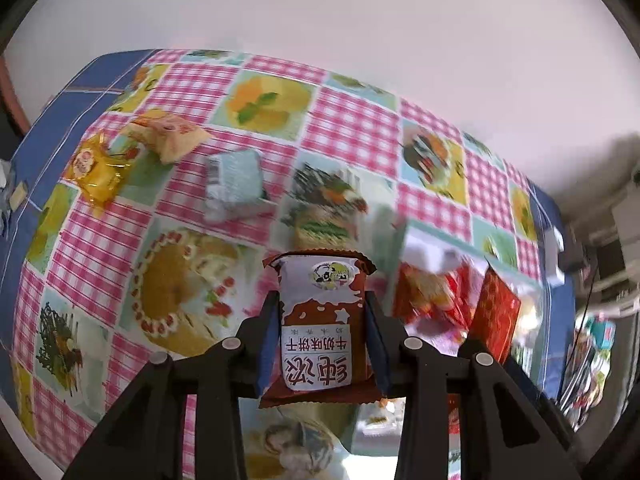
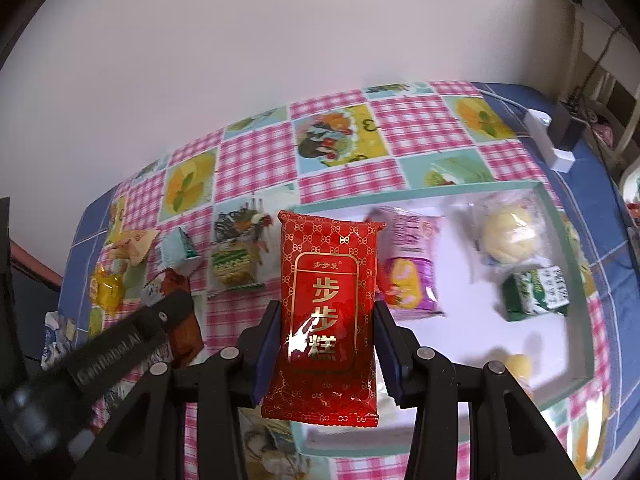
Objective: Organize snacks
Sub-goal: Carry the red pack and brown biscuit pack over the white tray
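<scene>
Between the blue pads of the left gripper [image 1: 323, 336] sits a brown-and-white biscuit packet [image 1: 320, 320], clamped on both sides and held above the tablecloth [image 1: 192, 92]; its label reads upside down in the left wrist view, with the small line 牛奶味饼干 legible beside two larger characters I cannot read with certainty, and a round cartoon badge at the far end. The right gripper [image 2: 326, 344] is closed on a red packet [image 2: 328, 300] patterned in gold, printed 步步糕 in large gold characters under a smaller 步步发. That packet hangs over the near left rim of a white tray [image 2: 558, 216] edged in pale green. Inside the tray lie a pink-and-purple packet [image 2: 408, 264], a pale round bun in clear wrap [image 2: 508, 236], a green-and-white packet [image 2: 536, 292] whose writing is too blurred to read, and a small yellow piece [image 2: 518, 366]. Left of the tray, on the pink checked cloth, rest a pale teal packet [image 1: 234, 182], a beige packet [image 1: 168, 136] and a yellow wrapped sweet [image 1: 96, 168]. The left gripper's arm in the right wrist view bears white lettering, only partly legible.
</scene>
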The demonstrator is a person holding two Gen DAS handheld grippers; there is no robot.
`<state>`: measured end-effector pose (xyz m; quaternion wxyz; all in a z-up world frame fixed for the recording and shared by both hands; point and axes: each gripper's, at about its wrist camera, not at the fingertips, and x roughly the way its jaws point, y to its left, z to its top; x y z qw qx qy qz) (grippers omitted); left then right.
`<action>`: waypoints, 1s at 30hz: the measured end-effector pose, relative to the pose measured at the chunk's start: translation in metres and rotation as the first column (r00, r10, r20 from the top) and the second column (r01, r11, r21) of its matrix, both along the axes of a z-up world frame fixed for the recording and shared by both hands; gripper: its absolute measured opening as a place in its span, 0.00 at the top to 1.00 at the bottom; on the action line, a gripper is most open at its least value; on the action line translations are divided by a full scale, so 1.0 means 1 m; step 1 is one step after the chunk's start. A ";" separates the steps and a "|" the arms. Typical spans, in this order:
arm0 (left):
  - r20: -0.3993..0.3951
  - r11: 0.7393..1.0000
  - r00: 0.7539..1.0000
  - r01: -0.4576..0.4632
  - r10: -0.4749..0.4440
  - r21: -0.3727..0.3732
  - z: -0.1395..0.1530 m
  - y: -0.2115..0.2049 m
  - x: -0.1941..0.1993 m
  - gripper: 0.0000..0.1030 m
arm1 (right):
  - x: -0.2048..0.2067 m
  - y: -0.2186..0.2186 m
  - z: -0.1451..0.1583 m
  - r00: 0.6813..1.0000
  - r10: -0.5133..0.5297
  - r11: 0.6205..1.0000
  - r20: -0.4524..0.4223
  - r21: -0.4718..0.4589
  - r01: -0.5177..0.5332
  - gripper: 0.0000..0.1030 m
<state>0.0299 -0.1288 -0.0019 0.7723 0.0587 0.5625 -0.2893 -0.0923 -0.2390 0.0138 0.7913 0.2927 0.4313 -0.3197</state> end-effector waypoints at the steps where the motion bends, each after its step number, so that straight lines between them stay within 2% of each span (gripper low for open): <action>1: -0.001 1.000 1.000 0.009 -0.009 0.000 -0.001 -0.002 -0.005 0.60 | -0.004 -0.001 0.001 1.000 -0.007 1.000 -0.002 0.002 0.007 0.54; 8: -0.008 0.998 0.998 0.068 -0.068 -0.016 0.004 -0.009 -0.033 0.60 | -0.047 -0.016 0.006 0.996 -0.084 0.996 -0.033 -0.041 0.083 0.54; 17: -0.019 0.992 0.993 0.117 -0.118 -0.043 0.012 -0.020 -0.064 0.60 | -0.097 -0.042 0.001 0.982 -0.188 0.982 -0.036 -0.008 0.187 0.54; 23: -0.052 0.983 0.982 0.182 -0.183 -0.033 -0.002 -0.039 -0.087 0.60 | -0.100 -0.053 -0.012 0.980 -0.197 0.980 -0.037 0.026 0.198 0.54; 26: -0.091 0.982 0.978 0.188 -0.190 -0.029 -0.016 -0.047 -0.090 0.60 | -0.096 -0.058 -0.025 0.980 -0.195 0.979 -0.051 0.055 0.197 0.54; 30: -0.101 0.982 0.976 0.189 -0.191 -0.029 -0.027 -0.054 -0.090 0.61 | -0.095 -0.064 -0.036 0.978 -0.202 0.976 -0.056 0.073 0.206 0.54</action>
